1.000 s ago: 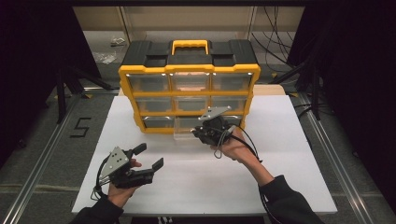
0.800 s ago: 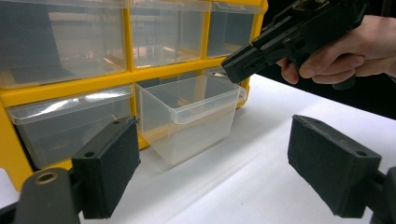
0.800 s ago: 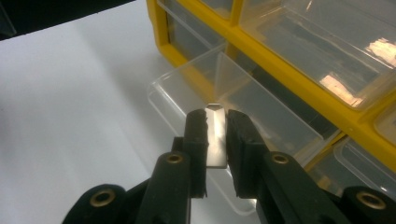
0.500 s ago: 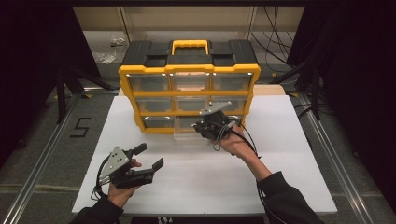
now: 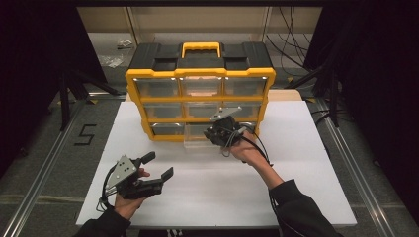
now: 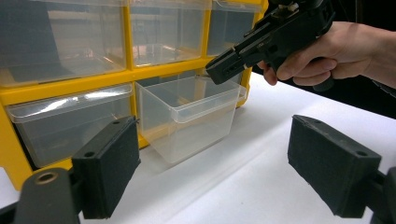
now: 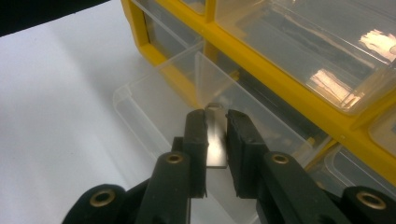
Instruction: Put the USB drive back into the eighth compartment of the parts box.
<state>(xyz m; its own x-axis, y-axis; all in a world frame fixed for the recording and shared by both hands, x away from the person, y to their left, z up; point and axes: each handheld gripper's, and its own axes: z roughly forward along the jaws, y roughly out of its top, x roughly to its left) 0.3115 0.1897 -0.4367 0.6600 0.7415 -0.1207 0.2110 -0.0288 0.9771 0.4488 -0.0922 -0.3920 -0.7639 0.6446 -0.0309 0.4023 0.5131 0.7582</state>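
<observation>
A small flat strip of bright metal (image 7: 215, 140) sits pinched upright between the pads of the right gripper (image 7: 215, 135), its rounded top edge poking just above the black jaws. The gripper hovers over the clear plastic drawer (image 7: 187, 93) that is pulled out of the bottom row of the yellow-and-black organiser cabinet (image 5: 200, 74); in the high view the right gripper (image 5: 221, 132) hangs above that drawer (image 5: 197, 140), close to the cabinet's front. Whether the strip already reaches below the drawer's rim is hard to judge from these angles. The drawer's own thin walls and the yellow frame bar just behind it crowd the strip's tip.

The other transparent drawers of the cabinet sit pushed in, with a yellow carry handle (image 5: 201, 47) on top. The cabinet stands at the far edge of a white table top (image 5: 306, 168).

The left gripper (image 5: 154, 168) rests well apart, near the front left of the table, with its jaws spread wide and nothing between them, facing the open drawer (image 6: 189, 116).
</observation>
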